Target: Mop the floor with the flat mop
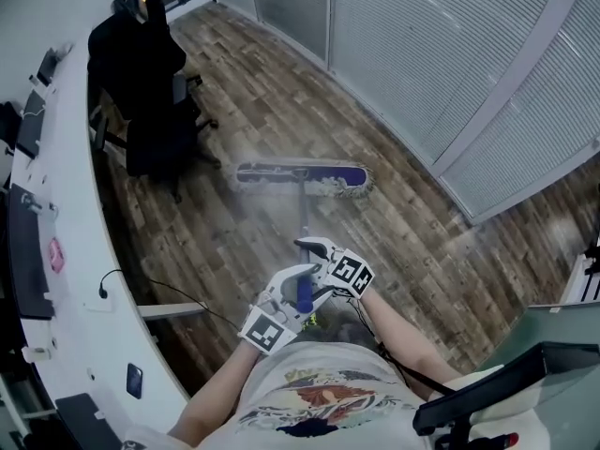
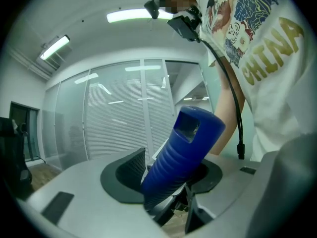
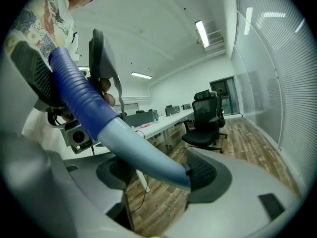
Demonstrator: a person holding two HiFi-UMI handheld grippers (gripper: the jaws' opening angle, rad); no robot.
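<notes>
The flat mop's purple head lies flat on the wood floor ahead of me, with its pole running back to my hands. My left gripper is shut on the ribbed blue grip near the top of the handle; in the left gripper view the grip fills the space between the pads. My right gripper sits just ahead on the pale pole. In the right gripper view the jaws stand wide. The pole crosses them at a slant and leans on one pad.
A black office chair stands left of the mop head beside a long curved white desk. A black cable trails on the floor near the desk. Glass partitions with blinds bound the right side. A dark chair back is at bottom right.
</notes>
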